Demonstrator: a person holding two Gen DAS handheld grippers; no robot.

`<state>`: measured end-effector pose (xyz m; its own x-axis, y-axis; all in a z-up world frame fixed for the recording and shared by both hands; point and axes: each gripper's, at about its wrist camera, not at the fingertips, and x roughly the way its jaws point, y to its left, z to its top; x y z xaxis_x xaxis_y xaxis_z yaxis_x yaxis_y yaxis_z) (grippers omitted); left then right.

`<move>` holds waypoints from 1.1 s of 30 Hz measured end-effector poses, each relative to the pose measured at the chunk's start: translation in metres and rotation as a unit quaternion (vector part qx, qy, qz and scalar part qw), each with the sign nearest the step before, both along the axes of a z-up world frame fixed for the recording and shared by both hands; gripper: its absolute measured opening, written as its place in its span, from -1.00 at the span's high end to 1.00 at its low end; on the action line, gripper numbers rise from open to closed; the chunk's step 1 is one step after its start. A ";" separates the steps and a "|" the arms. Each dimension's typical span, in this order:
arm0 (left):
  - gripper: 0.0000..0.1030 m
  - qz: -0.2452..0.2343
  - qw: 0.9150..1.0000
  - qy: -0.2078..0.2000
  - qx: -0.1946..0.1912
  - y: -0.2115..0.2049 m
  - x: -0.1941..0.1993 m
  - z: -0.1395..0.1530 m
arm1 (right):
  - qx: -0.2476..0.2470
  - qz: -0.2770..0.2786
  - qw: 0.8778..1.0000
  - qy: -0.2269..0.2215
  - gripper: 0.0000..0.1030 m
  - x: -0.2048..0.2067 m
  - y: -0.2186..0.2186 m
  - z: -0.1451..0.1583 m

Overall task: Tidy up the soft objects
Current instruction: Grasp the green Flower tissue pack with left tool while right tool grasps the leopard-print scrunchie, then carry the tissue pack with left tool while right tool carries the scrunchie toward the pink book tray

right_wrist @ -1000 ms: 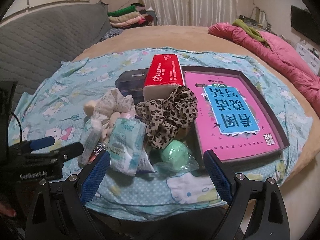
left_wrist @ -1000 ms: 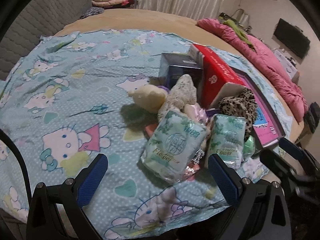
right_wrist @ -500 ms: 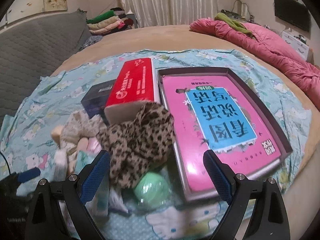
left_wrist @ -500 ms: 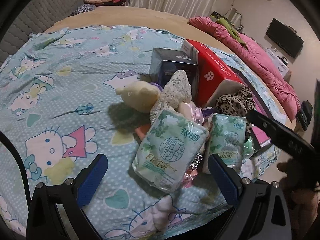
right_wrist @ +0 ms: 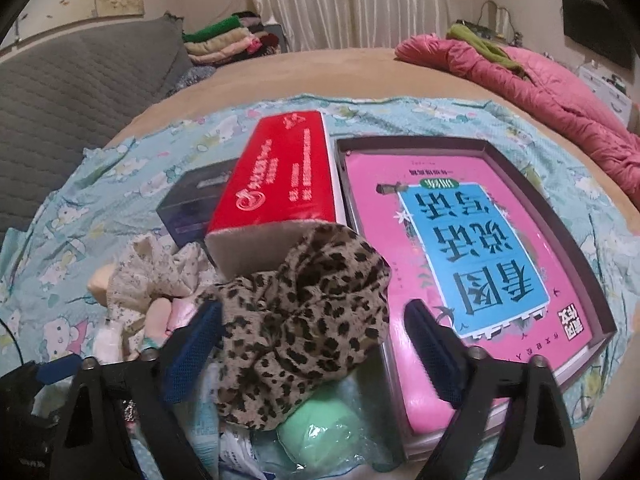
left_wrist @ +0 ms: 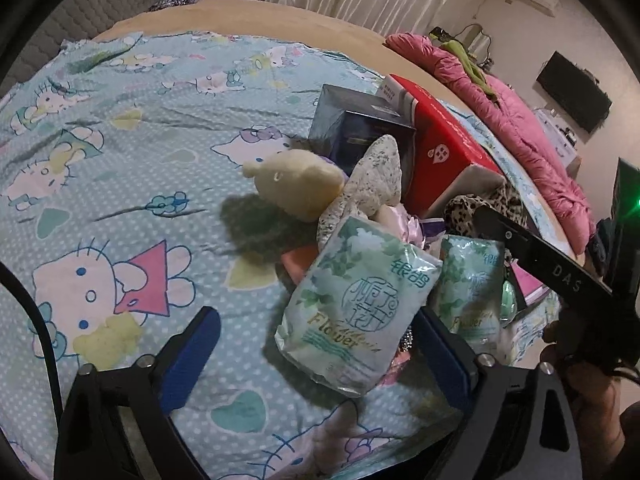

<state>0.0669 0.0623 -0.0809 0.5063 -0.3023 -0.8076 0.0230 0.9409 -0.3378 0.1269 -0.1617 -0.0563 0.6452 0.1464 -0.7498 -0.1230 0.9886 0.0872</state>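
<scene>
- Our right hand-held gripper (right_wrist: 314,344) has closed in on the pile since a second ago: the leopard-print cloth (right_wrist: 308,320), formerly ahead of the fingers, now sits between them at the edge of the bed.
- Its jaws are spread wide, one finger either side of the cloth; we cannot tell whether either finger touches it.
- Our left hand-held gripper (left_wrist: 320,354) has crept forward too, equally spread, with the larger tissue pack (left_wrist: 356,304) between its fingers.
- We judge the cloth is the first pick; the pink-lined tray (right_wrist: 596,312) just beside it looks the likely destination.
- Nothing is lifted yet, so the sorting has barely begun.
</scene>
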 end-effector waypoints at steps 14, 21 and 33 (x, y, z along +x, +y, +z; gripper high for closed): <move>-0.18 -0.015 0.998 -0.002 -0.053 0.002 0.000 -0.004 | 0.046 0.040 0.998 -0.014 0.62 -0.009 -0.007 0.010; -0.10 -0.013 0.998 -0.031 -0.044 0.004 -0.006 0.008 | 0.063 0.046 0.996 -0.044 0.65 -0.017 -0.012 0.025; -0.10 0.005 0.997 -0.083 -0.005 -0.002 -0.019 0.045 | 0.088 0.050 0.992 -0.072 0.65 -0.030 -0.021 0.044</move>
